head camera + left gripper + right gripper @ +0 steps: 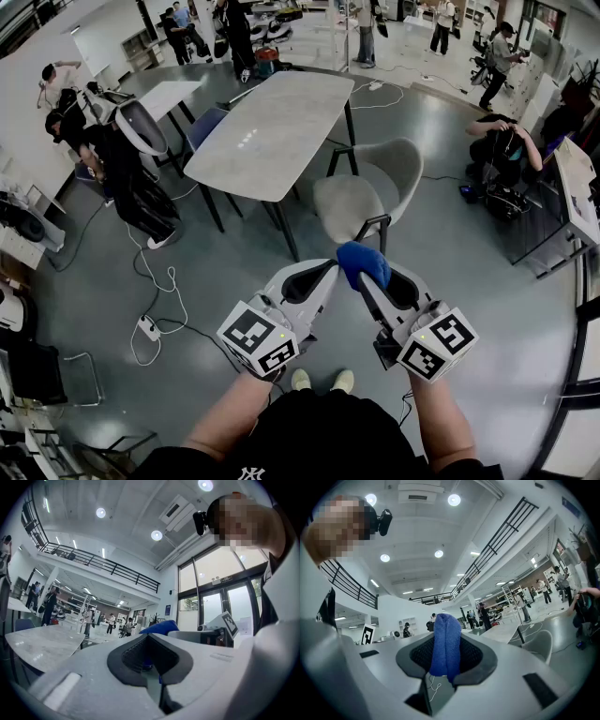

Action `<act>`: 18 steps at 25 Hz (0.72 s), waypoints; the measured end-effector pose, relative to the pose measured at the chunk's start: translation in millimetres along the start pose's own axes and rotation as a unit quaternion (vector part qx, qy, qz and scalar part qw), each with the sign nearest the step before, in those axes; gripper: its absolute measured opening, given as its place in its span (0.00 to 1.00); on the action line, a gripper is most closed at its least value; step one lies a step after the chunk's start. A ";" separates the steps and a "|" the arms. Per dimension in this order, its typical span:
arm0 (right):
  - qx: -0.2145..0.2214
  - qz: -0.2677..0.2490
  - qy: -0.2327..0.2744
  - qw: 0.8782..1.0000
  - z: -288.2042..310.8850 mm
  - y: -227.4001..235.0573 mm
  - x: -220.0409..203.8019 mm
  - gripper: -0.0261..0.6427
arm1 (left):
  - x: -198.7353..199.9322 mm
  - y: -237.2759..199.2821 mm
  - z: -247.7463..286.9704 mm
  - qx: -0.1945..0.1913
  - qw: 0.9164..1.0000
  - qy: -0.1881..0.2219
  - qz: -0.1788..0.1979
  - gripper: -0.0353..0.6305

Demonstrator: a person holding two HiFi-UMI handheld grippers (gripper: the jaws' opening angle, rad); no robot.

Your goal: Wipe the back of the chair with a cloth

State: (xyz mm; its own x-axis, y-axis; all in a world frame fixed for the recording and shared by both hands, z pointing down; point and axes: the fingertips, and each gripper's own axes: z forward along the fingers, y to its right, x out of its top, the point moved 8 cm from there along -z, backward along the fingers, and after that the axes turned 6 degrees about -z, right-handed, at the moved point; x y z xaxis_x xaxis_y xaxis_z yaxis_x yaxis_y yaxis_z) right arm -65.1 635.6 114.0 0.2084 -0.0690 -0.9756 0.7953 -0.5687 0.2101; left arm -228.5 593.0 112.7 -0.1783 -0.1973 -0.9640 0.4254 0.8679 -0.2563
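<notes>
A grey upholstered chair (367, 190) stands at the near right corner of a pale table (272, 127), its curved back (401, 167) on the right; the right gripper view also catches the chair (536, 644). My right gripper (372, 274) is held below it, at about chest height, shut on a blue cloth (364, 263) that bulges out of the jaws. In the right gripper view the cloth (446, 641) hangs folded between the black pads. My left gripper (322, 272) is beside it, shut and holding nothing. The cloth (159, 627) peeks over it in the left gripper view.
A white cable and power strip (148, 328) lie on the grey floor at left. A dark bag-like bundle (141, 192) and a blue chair (208, 127) stand left of the table. A person crouches at right (506, 150) beside a desk (577, 192). More people stand far off.
</notes>
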 end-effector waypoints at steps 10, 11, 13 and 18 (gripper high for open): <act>0.010 0.005 -0.002 1.000 -18.1 7.2 -6.4 0.22 | -9.4 14.0 7.2 0.010 1.000 0.002 0.002 0.06; 0.010 0.008 -0.001 1.000 -19.8 8.9 -5.6 0.22 | -9.2 15.2 8.3 0.012 1.000 0.002 0.001 0.06; 0.008 0.013 0.001 1.000 -24.5 14.9 -2.4 0.22 | -8.9 17.9 12.4 0.016 1.000 0.004 -0.001 0.06; 0.006 0.010 0.001 1.000 -37.3 26.9 -0.3 0.22 | -13.4 23.6 23.1 0.030 1.000 0.004 -0.010 0.06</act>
State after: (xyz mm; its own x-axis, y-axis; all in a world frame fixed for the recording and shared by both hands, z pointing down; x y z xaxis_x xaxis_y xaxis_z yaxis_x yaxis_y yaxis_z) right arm -22.5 650.9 122.3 0.2256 -0.0787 -0.9710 0.7840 -0.5770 0.2289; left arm -195.6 605.6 117.9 -0.1938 -0.2113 -0.9580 0.4735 0.8351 -0.2800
